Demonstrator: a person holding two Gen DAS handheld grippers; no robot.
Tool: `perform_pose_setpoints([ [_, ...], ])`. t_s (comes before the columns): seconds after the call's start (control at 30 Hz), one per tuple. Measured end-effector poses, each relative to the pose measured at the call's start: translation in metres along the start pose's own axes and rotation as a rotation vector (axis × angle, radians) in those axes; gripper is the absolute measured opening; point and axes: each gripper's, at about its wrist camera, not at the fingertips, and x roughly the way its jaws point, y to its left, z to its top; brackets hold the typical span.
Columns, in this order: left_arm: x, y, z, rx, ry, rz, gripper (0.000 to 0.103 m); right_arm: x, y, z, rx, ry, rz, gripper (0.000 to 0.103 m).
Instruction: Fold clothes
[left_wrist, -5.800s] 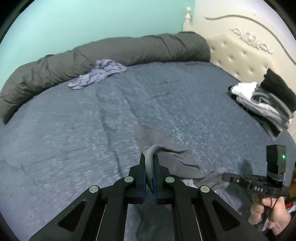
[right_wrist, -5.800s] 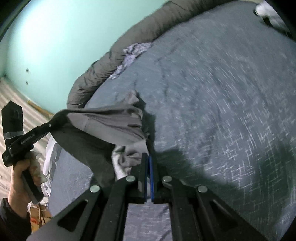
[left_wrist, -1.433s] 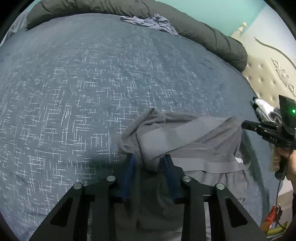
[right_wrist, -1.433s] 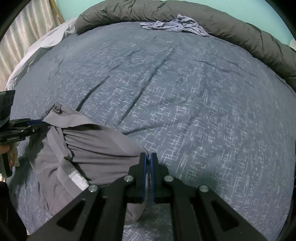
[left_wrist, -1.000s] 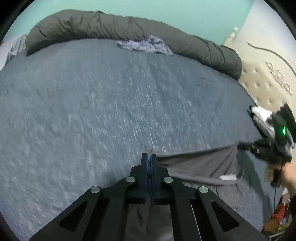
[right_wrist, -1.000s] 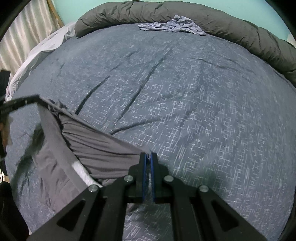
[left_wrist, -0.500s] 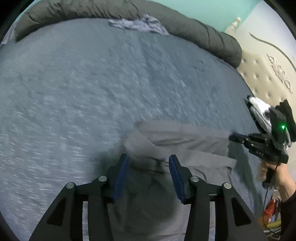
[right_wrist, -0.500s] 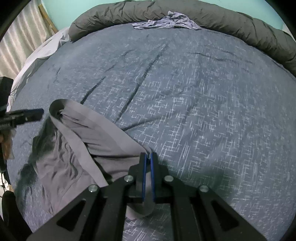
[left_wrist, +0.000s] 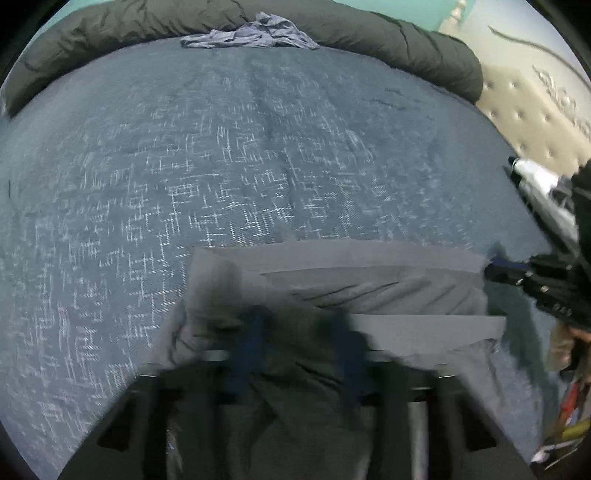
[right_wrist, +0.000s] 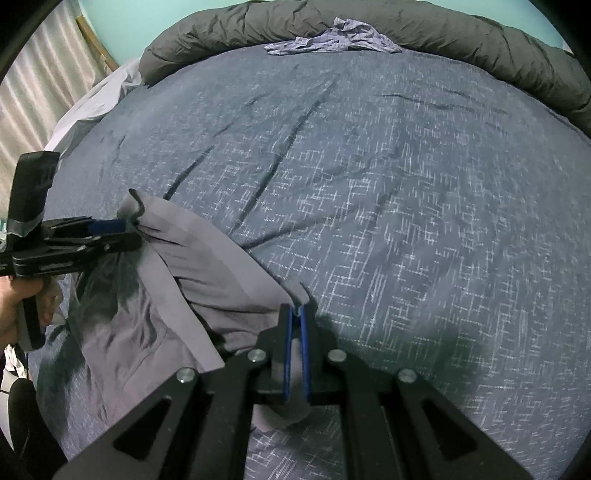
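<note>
Grey garment is looking like thin, smooth matt cloth with a flat banded edge. Bedspread, filling mid-frame, is showing coarse woven blue fabric, matt. Duvet along the top is reading as soft, puffy matt cloth. Right gripper is showing matt black plastic, probably, with shiny metal screws. Headboard, upper right, is appearing tufted, slightly glossy.

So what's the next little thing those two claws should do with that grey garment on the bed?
Probably finish closing the left gripper, whose jaws are closing around the bunched corner of the grey garment. The right gripper already pinches the opposite corner, and the cloth between them lies rumpled on the blue bedspread. With both corners held, it could be pulled flat.
</note>
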Motion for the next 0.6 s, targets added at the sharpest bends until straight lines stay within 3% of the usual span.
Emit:
perform_pose_setpoints([
  [0.13,-0.001,0.003,-0.002,0.028,-0.015,0.000,0.005,0.000,-0.002,-0.001,0.008,-0.004,0.006,0.004],
  [0.33,-0.045,0.023,-0.003,0.019,-0.102,-0.048,0.004,-0.007,-0.004,0.000,0.025,-0.018,0.025,0.004],
  [0.6,-0.098,0.092,-0.001,-0.129,-0.196,-0.054,0.004,-0.010,-0.004,0.009,0.072,-0.013,0.044,0.004],
])
